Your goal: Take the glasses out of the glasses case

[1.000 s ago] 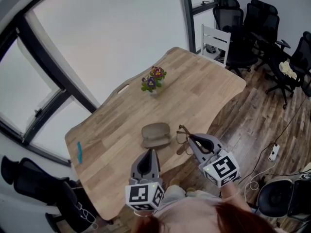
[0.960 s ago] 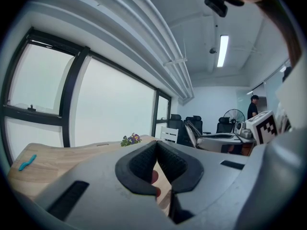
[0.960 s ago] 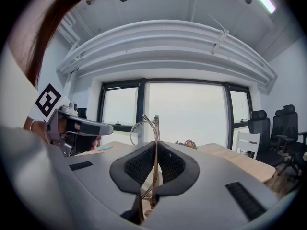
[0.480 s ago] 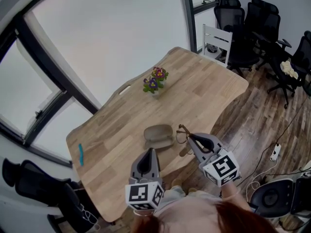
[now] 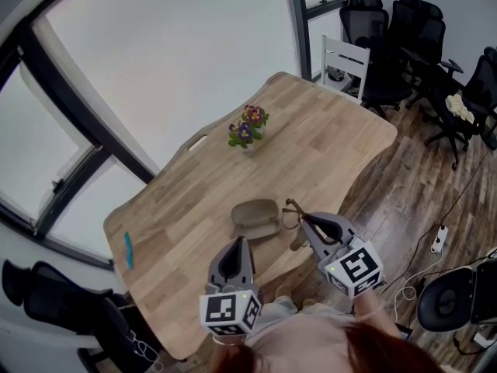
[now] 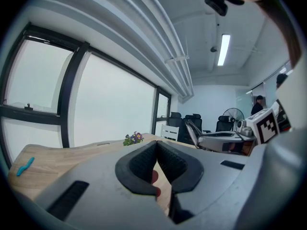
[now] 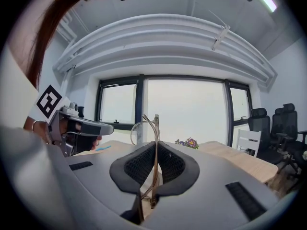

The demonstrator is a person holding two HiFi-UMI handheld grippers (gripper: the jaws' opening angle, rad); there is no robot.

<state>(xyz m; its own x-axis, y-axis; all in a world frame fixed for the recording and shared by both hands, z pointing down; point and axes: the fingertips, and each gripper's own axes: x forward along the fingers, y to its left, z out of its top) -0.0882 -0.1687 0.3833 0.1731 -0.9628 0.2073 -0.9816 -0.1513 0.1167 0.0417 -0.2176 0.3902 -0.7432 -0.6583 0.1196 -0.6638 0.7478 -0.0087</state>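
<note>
**A:** Entry one, the glasses: where are they, and who holds them?

**B:** They are off the table, in the right gripper. Its pads are pressed together on the thin metal frame. The glasses case lies on the wood just beside them, toward the left gripper's side, and they do not touch it.

**A:** Entry two, change over the last second?

**B:** Very little. The glasses were already clamped and clear of the case a second ago, and they sit in the same place at the jaw tips now. The case has drifted only slightly in the head view, which looks like camera movement. My reading is that the removal is done, and what remains is setting them down.

**A:** Entry three, orientation?

**B:** In the right gripper view the frame stands edge-on and upright between the pads, rising past the jaw tips. One lens rim curves off to the left. The long axis seems to run along the gripper's reach, away from the person and toward the window side. The head view shows them too small to confirm this.

**A:** Entry four, the left gripper?

**B:** Its jaws are closed together with nothing held. It hangs near the table edge, short of the case
</note>
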